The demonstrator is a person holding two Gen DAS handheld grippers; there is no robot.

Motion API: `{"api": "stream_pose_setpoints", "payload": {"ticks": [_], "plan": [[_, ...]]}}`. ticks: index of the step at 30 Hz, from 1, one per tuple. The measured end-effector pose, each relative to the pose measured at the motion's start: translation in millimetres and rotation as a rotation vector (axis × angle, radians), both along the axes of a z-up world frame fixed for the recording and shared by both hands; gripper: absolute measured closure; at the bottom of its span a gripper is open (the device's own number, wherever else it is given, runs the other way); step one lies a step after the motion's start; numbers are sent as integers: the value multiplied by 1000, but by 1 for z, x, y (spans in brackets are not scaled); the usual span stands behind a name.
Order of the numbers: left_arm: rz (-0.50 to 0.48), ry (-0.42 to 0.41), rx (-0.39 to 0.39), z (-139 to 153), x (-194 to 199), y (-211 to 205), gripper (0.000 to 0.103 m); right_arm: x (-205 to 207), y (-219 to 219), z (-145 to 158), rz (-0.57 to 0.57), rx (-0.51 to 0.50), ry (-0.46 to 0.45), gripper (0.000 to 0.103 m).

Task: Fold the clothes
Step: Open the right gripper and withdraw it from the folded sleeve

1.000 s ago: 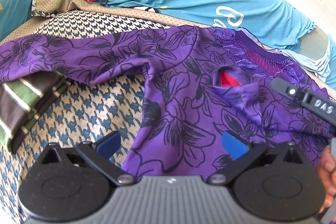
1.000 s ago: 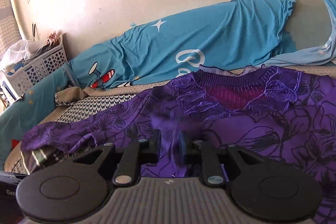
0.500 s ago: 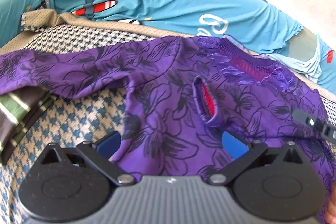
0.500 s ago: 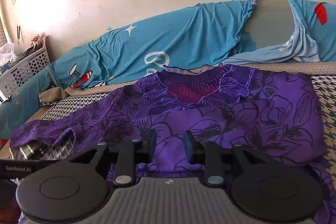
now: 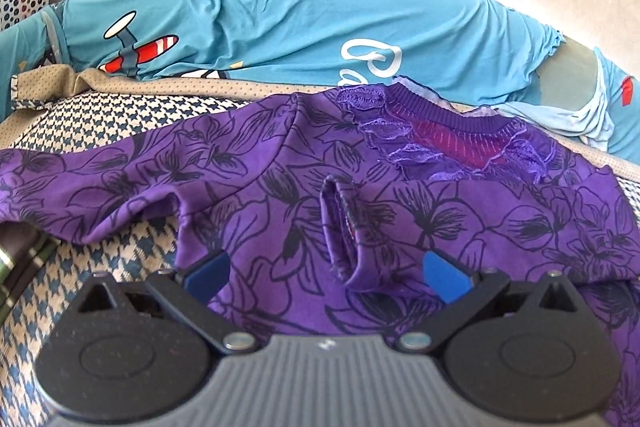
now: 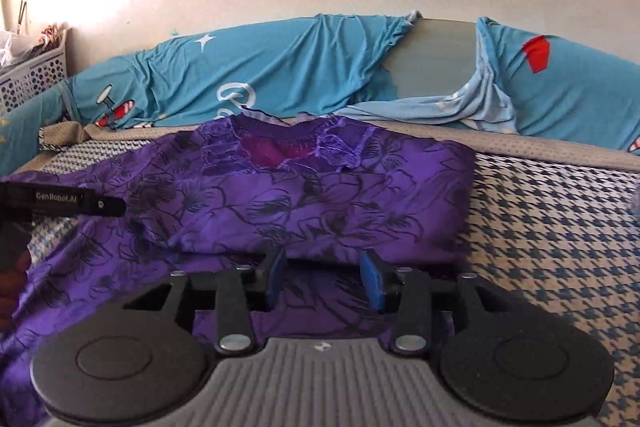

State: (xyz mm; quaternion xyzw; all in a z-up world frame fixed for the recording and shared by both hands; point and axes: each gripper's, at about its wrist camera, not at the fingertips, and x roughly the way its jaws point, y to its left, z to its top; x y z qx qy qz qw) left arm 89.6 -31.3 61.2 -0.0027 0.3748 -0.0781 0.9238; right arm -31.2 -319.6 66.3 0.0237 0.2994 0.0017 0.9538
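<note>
A purple floral top point(image 5: 400, 211) lies face up on the houndstooth cover, collar toward the wall. One sleeve point(image 5: 100, 183) stretches out to the left. The other sleeve is folded across the chest, its cuff point(image 5: 344, 227) ending mid-body. My left gripper point(image 5: 326, 275) hovers open over the lower chest, its blue pads point(image 5: 208, 271) wide apart and gripping nothing. My right gripper point(image 6: 324, 281) is over the top's point(image 6: 320, 195) lower part. Its jaws are opening, with cloth lying under them but none pinched. The left gripper's finger point(image 6: 64, 203) shows at the left edge.
A blue cartoon-print sheet point(image 5: 280, 23) drapes over the backrest along the wall. A white laundry basket point(image 6: 28, 79) stands at the far left. A green and brown striped garment point(image 5: 16, 259) lies by the outstretched sleeve. Bare houndstooth cover point(image 6: 560, 227) extends to the right.
The right gripper let go of the purple cloth it pinched, opened, and drew away to the right. The folded sleeve now rests on the chest. The right gripper has left the left wrist view.
</note>
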Motion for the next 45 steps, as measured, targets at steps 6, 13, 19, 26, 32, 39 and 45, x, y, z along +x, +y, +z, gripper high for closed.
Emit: {"api": "stream_pose_setpoints", "payload": {"ticks": [6, 13, 19, 26, 32, 39, 45], "plan": [[19, -19, 68, -13, 13, -14, 0, -8, -20, -16, -50, -99, 45, 61], [48, 41, 58, -26, 26, -12, 0, 11, -28, -33, -104, -153, 57, 61], [52, 69, 59, -32, 29, -12, 0, 29, -29, -41, -163, -202, 30, 61], [39, 59, 85, -35, 28, -16, 0, 33, -40, -42, -337, -227, 3, 61], [28, 51, 94, -34, 26, -19, 0, 27, -46, -40, -438, -253, 5, 61], [35, 61, 91, -34, 25, -18, 0, 21, -60, -45, -516, -202, 76, 61], [42, 63, 77, -31, 23, -17, 0, 12, -46, -30, -448, -223, 14, 61]]}}
